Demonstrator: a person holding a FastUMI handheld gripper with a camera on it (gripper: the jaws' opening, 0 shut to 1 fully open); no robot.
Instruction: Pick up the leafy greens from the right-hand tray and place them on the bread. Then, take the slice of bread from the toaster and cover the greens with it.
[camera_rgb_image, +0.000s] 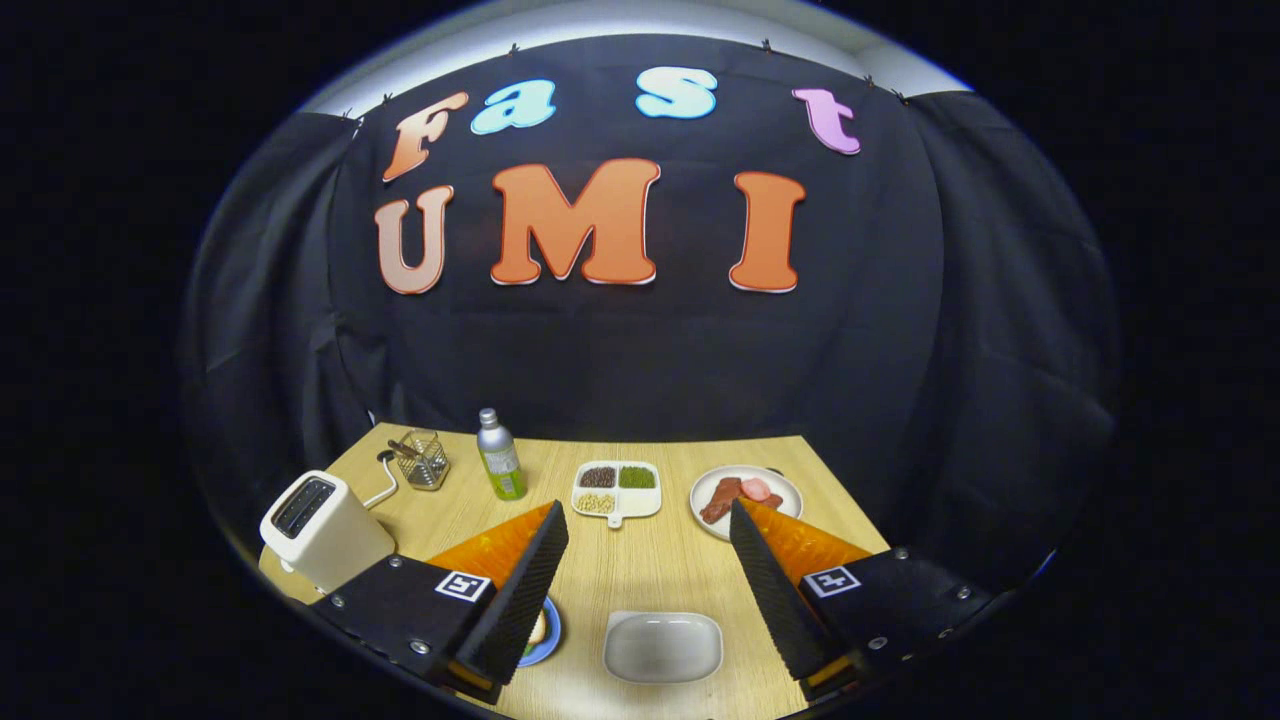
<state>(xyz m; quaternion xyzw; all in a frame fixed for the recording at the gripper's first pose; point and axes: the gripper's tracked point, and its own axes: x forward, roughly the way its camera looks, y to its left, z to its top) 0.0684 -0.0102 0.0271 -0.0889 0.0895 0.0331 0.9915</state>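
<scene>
My gripper (647, 512) hangs well above the wooden table (640, 575), its fingers wide open with nothing between them. A white toaster (322, 528) stands at the table's left side, beside the left finger; its slots look dark and I cannot tell what is inside. A blue plate (546, 632) peeks out from behind the left finger, with a pale piece of bread (538, 628) and a trace of green on it; most of it is hidden. Between the fingers, near the table's front edge, lies a pale tray (662, 646) that looks empty.
Beyond the fingertips sit a white divided dish (617, 490) of beans and seeds, a white plate (745, 499) with meat slices, a green-labelled bottle (499, 456) and a clear holder (424, 459) with utensils. The toaster's cord (383, 480) trails near the holder.
</scene>
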